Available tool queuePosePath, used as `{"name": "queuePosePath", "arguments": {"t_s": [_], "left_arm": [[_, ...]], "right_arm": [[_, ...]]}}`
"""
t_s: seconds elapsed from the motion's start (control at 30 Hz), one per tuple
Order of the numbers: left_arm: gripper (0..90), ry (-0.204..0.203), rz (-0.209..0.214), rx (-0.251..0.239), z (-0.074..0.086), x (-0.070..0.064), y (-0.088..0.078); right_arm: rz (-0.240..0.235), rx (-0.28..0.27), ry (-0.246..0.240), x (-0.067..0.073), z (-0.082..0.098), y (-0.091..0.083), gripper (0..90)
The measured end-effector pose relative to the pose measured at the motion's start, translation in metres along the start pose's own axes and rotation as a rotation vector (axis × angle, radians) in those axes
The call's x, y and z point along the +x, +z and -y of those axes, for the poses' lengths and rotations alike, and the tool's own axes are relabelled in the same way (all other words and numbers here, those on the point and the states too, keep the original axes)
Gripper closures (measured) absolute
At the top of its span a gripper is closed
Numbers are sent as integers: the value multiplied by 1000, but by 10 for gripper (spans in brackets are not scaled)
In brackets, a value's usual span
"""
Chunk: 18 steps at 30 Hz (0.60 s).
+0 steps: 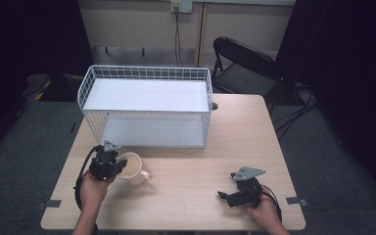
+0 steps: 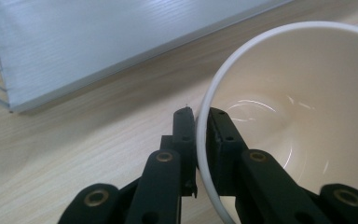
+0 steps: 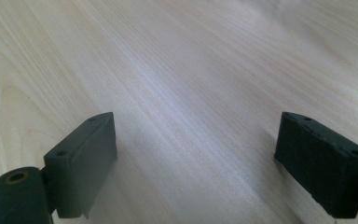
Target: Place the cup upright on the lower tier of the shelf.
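Observation:
A cream mug (image 1: 133,167) stands on the wooden table (image 1: 200,147) just in front of the wire shelf, its handle towards the right. My left gripper (image 1: 119,164) is shut on the mug's rim (image 2: 204,140), one jaw outside the wall and one inside; the mug (image 2: 298,112) looks empty. My right gripper (image 1: 227,193) rests low over the table at the front right, its jaws wide apart. In the right gripper view the right gripper (image 3: 196,161) is open with only bare wood between the fingers.
A white wire shelf rack (image 1: 147,105) with two white boards stands at the back left of the table; its lower board (image 2: 98,42) lies close beyond the mug. A black folding chair (image 1: 245,68) stands behind the table.

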<state>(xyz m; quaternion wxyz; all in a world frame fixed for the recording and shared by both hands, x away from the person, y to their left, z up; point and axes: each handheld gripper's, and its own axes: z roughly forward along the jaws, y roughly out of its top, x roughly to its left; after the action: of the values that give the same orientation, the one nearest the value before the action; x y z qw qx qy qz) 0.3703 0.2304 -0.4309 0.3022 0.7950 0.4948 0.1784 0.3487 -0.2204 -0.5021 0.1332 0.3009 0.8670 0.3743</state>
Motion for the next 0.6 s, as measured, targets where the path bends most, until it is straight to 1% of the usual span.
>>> {"name": "queuePosePath", "arguments": {"t_s": [0.1, 0.17, 0.2, 0.3, 0.4, 0.43, 0.47, 0.53, 0.6], "left_arm": [[831, 0, -2, -10, -2, 0, 0], [831, -6, -9, -23, -4, -1, 1], [830, 0, -16, -25, -4, -1, 1], [831, -13, -15, -42, -6, 0, 0], [831, -16, -30, -58, -9, 0, 0], [831, -17, -39, -70, -9, 0, 0], [831, -23, -34, -71, -10, 0, -1], [831, -20, -46, -79, -12, 0, -1], [831, -26, -47, -85, -14, 1, -1]], "right_arm": [[0, 0, 0, 0, 0, 0, 119], [0, 0, 0, 0, 0, 0, 119], [0, 0, 0, 0, 0, 0, 119], [0, 0, 0, 0, 0, 0, 119], [0, 0, 0, 0, 0, 0, 119], [0, 0, 0, 0, 0, 0, 119], [0, 0, 0, 0, 0, 0, 119], [0, 0, 0, 0, 0, 0, 119], [0, 0, 0, 0, 0, 0, 119]]}}
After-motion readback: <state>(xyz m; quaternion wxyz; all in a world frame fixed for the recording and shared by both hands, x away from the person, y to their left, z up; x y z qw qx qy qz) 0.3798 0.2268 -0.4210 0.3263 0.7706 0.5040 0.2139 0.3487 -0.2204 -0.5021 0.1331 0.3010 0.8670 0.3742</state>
